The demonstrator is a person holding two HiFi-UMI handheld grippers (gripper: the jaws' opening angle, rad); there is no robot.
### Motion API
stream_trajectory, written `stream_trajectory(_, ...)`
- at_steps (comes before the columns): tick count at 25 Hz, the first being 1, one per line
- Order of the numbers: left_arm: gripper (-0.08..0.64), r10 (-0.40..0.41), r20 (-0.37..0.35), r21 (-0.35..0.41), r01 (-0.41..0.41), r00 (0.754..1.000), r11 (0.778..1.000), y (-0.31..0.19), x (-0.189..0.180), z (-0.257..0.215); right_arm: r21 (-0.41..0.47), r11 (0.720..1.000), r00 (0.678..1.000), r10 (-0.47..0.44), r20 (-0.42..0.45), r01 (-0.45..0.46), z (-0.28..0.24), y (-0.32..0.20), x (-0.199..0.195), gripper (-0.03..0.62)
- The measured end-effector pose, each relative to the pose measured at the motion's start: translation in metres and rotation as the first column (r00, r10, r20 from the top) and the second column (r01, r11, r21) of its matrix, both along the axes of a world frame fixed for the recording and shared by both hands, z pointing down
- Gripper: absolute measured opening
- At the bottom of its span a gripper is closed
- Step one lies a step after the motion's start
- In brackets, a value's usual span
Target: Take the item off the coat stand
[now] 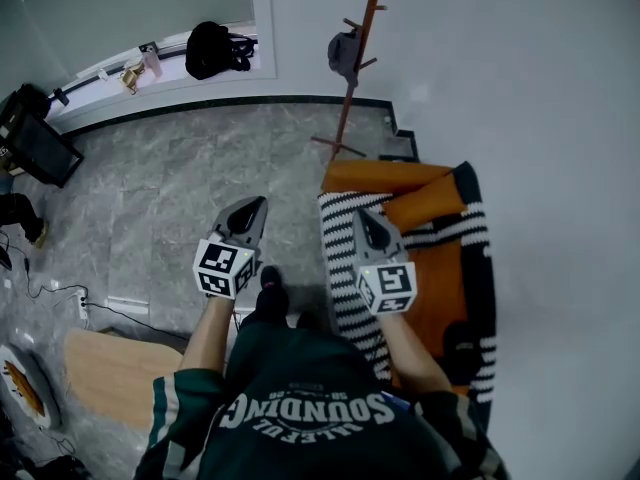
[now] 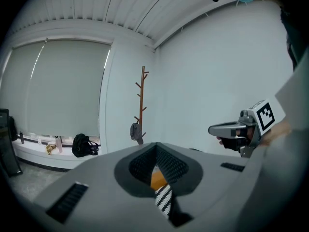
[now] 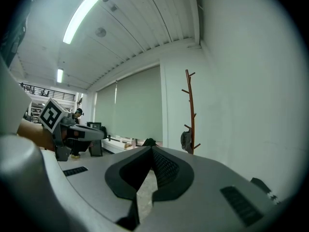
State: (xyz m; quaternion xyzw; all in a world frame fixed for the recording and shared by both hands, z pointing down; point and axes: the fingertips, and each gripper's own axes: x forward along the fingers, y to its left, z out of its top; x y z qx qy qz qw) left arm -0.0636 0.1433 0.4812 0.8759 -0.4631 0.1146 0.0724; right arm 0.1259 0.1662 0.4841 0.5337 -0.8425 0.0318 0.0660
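Note:
A tall brown coat stand (image 1: 358, 58) rises in the room's far corner by the white wall, with a small grey item (image 1: 343, 53) hanging from a low peg. In the left gripper view the coat stand (image 2: 142, 100) and the grey item (image 2: 136, 132) lie well ahead, and the right gripper view also shows the stand (image 3: 191, 110) and the item (image 3: 186, 140). My left gripper (image 1: 258, 204) and right gripper (image 1: 358, 214) are held side by side near my body, both shut and empty, pointing toward the stand. They are far short of it.
An orange armchair (image 1: 440, 268) draped with a black-and-white striped blanket (image 1: 345, 268) sits right below the right gripper. On the window ledge lies a black bag (image 1: 212, 50). A wooden tabletop (image 1: 105, 378) is at lower left, a dark monitor (image 1: 35, 143) at far left.

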Motion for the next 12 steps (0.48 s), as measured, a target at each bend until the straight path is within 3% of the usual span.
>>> stream_trajectory(12, 0.002, 0.065, -0.015, 0.002, -0.065, 0.998, 0.998, -0.089, 0.009, 0.011, -0.021, 0.999, 0.999, 0.036, -0.001, -0.036, 0.011, -0.069, -0.002, 0.002)
